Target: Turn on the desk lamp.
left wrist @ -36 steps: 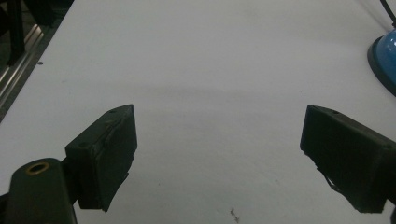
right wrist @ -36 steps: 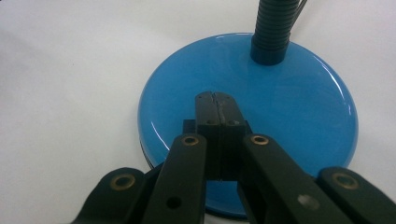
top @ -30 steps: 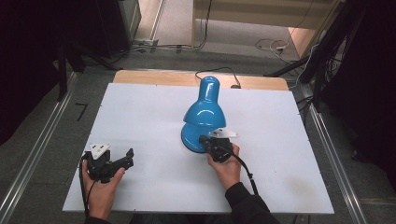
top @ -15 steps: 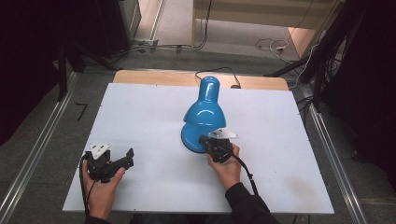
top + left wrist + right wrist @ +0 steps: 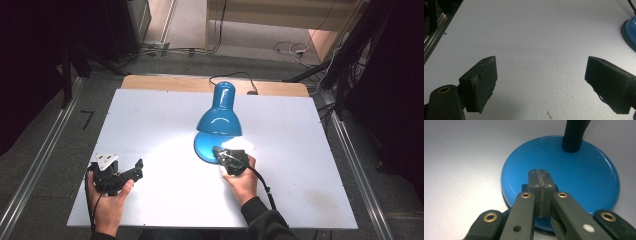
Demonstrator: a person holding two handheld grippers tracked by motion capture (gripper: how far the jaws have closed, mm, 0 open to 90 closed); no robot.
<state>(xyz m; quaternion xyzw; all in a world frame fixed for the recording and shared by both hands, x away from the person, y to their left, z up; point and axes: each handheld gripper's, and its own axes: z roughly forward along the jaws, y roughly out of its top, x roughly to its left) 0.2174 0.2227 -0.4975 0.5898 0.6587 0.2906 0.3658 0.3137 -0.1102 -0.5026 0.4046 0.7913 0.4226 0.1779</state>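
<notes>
1. The left hand (image 5: 107, 195) comes in from the bottom edge and lies low at the near left, wrapped around the left gripper (image 5: 138, 168).
2. The left gripper points right and slightly away from the person; its grey plate sits on top.
3. In the left gripper view its jaws stand wide apart, with nothing between them.
4. The right hand (image 5: 243, 180) reaches forward near the middle, its dark sleeve (image 5: 265, 220) at the bottom edge.
5. It holds the right gripper (image 5: 217, 150), pointing away and slightly left.
6. In the right gripper view the right gripper's pads (image 5: 535, 192) are pressed flat together, leaving only a thin seam.
</notes>
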